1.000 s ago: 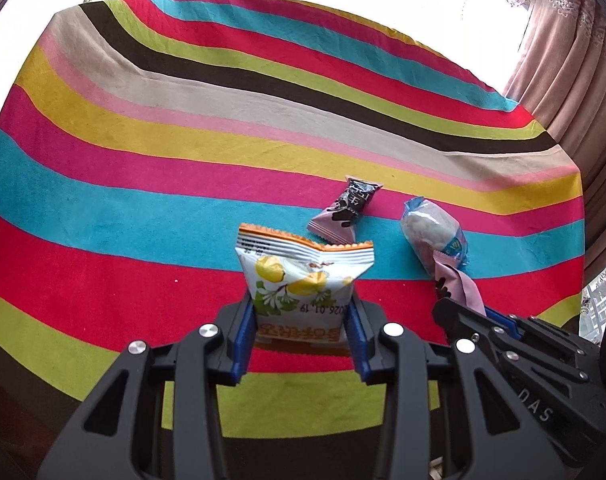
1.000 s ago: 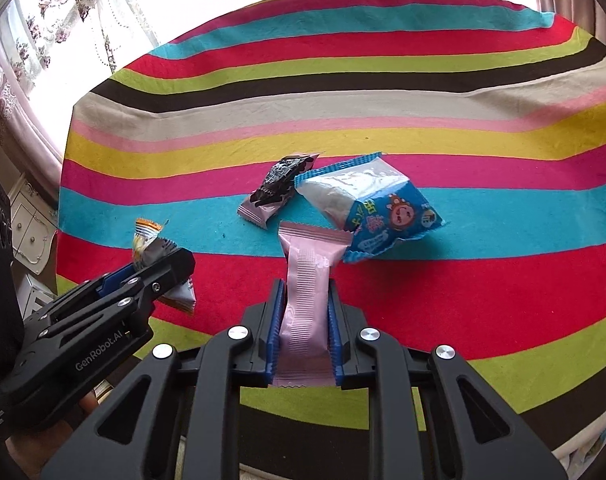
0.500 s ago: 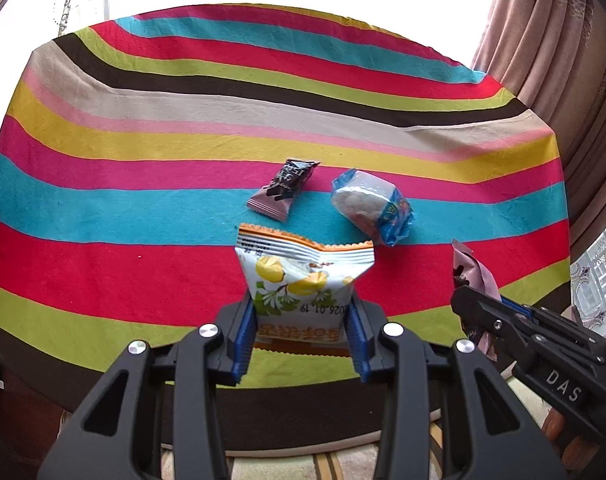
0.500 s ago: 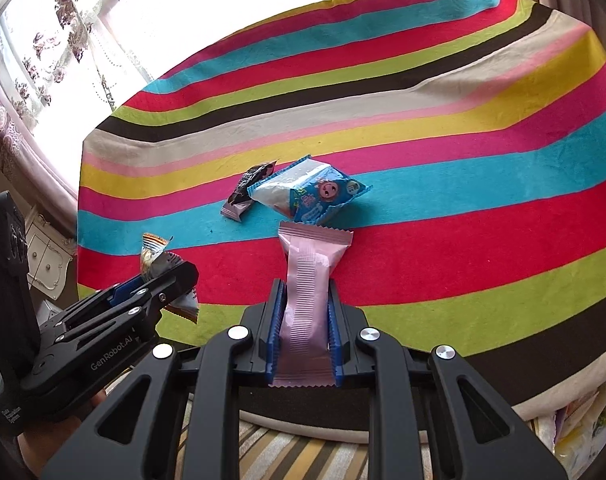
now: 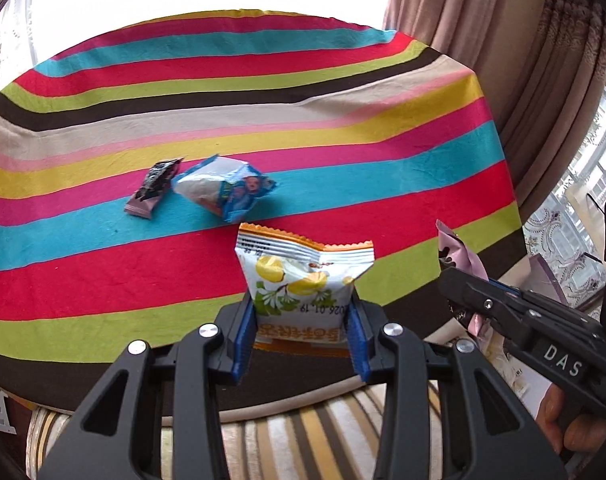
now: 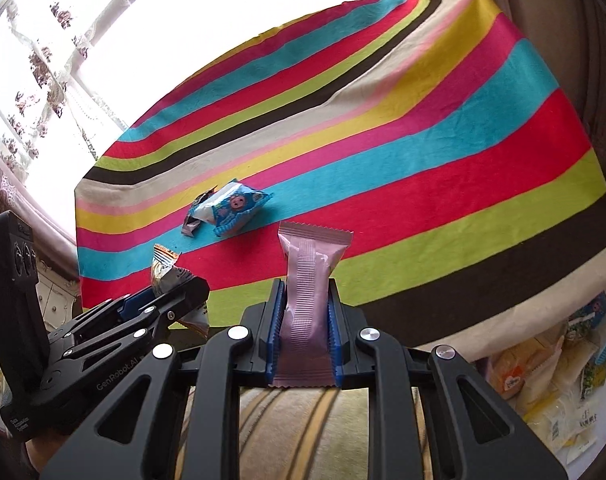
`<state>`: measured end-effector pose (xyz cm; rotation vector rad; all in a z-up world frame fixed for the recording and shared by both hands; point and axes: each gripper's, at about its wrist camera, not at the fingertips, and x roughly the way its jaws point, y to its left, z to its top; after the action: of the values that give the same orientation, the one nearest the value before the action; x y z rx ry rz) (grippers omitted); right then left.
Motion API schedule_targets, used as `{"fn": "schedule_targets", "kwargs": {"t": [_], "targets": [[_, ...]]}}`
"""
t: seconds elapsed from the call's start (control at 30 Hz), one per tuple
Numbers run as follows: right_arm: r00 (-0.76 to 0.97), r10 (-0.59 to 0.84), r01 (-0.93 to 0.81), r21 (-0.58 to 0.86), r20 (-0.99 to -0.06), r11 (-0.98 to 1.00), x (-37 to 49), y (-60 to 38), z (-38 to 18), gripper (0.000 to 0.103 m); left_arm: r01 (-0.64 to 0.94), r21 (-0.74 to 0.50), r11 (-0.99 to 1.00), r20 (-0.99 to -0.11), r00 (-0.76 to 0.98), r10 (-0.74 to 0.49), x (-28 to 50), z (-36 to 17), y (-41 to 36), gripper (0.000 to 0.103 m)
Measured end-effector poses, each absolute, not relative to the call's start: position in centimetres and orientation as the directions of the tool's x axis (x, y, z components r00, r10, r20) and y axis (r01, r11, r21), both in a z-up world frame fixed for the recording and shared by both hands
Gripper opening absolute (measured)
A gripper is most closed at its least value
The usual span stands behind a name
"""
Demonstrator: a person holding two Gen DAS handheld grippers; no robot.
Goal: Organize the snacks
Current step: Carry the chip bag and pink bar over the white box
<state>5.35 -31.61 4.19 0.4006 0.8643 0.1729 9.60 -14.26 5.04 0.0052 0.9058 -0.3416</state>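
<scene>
Two packets on striped tablecloth [image 5: 343, 184]: dark wrapper [image 5: 153, 188] at left, touching blue-white packet [image 5: 227, 192] just right of it. Left gripper [image 5: 301, 320] pinching white snack bag with yellow fruit print [image 5: 303, 276], held upright over cloth's near edge. Right gripper [image 6: 305, 328] pressed tight on pink ribbed bar [image 6: 309, 276], upright, off table's front. Pile of packets [image 6: 551, 392] lower right, below table level.

A home living room: a tabletop under a bright multicoloured striped cloth [image 5: 343, 152], heavy beige-pink curtains [image 5: 503, 40], floral lace window sheers [image 6: 43, 60], and a striped upholstered seat [image 5: 303, 432] below.
</scene>
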Motion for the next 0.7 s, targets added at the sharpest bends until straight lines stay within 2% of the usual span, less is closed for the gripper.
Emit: {"fn": "schedule_targets", "kwargs": {"t": [0.43,0.7], "targets": [[0.654,0.177,0.212,0.402,-0.736,0.891,-0.4,-43.0,1.8,0.020,0.535,-0.139,0.834,-0.794,0.443,-0.417,6.0,5.1,-26.8,0.039],[0.620,0.084,0.350,0.371,-0.780,0.860,-4.6,-49.1,-0.9,0.020,0.651,-0.147,0.745,-0.837,0.320,-0.444,3.3,3.4,-32.7,0.039]]}}
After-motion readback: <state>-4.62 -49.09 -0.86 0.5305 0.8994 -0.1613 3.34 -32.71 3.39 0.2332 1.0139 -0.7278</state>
